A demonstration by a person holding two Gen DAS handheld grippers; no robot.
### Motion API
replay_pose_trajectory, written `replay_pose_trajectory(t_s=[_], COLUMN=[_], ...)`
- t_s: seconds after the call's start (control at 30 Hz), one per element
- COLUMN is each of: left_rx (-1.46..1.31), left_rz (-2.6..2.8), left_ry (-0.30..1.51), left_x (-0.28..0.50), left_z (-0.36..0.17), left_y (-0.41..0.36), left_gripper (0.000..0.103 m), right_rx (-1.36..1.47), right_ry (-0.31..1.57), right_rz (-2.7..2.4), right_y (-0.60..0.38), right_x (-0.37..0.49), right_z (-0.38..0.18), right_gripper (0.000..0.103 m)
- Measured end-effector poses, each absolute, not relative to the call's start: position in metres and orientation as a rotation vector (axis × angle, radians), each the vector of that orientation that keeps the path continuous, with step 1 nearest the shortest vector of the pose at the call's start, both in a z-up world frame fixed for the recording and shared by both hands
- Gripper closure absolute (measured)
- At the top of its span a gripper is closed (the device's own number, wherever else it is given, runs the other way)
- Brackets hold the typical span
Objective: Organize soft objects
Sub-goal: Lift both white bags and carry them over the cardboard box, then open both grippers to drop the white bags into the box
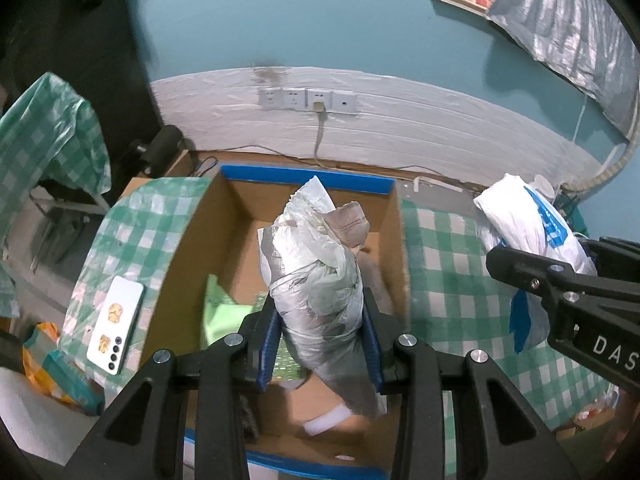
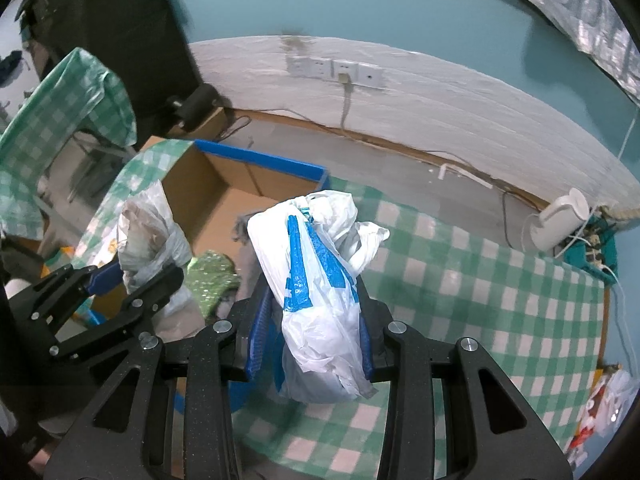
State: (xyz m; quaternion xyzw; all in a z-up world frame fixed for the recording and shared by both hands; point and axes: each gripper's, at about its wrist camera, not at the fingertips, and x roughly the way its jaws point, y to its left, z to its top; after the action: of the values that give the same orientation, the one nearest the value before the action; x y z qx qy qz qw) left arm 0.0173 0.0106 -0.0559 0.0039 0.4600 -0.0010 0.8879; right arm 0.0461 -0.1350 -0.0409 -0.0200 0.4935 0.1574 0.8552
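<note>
My left gripper [image 1: 320,328] is shut on a grey translucent plastic bag bundle [image 1: 316,276] and holds it above the open cardboard box [image 1: 188,256] with blue taped rims. Inside the box lie a green soft item [image 1: 222,312] and a white piece [image 1: 326,424]. My right gripper [image 2: 312,336] is shut on a white and blue plastic bag [image 2: 316,280] above the green checked tablecloth [image 2: 480,300], just right of the box [image 2: 208,184]. The grey bundle [image 2: 148,232] and left gripper [image 2: 132,284] also show in the right wrist view, the white and blue bag [image 1: 528,232] in the left.
A white phone [image 1: 116,324] lies on the cloth left of the box. A white kettle-like appliance [image 2: 560,220] and cables sit at the table's far right. Wall sockets [image 1: 308,100] with a plugged cable are behind. More bags [image 2: 608,404] lie at the right edge.
</note>
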Motion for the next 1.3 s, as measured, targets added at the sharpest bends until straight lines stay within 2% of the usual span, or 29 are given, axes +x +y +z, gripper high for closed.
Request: replay_pose_trajectory(t_s=[1.0, 1.2, 1.3], left_rx=[-0.025, -0.037, -0.042], left_rz=[0.162, 0.197, 0.203], left_ry=[1.024, 1.047, 1.066], left_x=[0.019, 0.022, 0.024], left_z=[-0.082, -0.087, -0.090], left_y=[0.085, 0.093, 0.097], left_gripper=[0.065, 0.064, 0.062], right_rx=[-0.046, -0.035, -0.038], right_ry=[1.094, 1.099, 1.095], right_rz=[0.466, 0.466, 0.469], right_y=[-0.056, -0.053, -0.051], right_x=[0.064, 0.069, 0.070], right_z=[-0.066, -0.070, -0.070], right_gripper=[0.067, 0.061, 0.053])
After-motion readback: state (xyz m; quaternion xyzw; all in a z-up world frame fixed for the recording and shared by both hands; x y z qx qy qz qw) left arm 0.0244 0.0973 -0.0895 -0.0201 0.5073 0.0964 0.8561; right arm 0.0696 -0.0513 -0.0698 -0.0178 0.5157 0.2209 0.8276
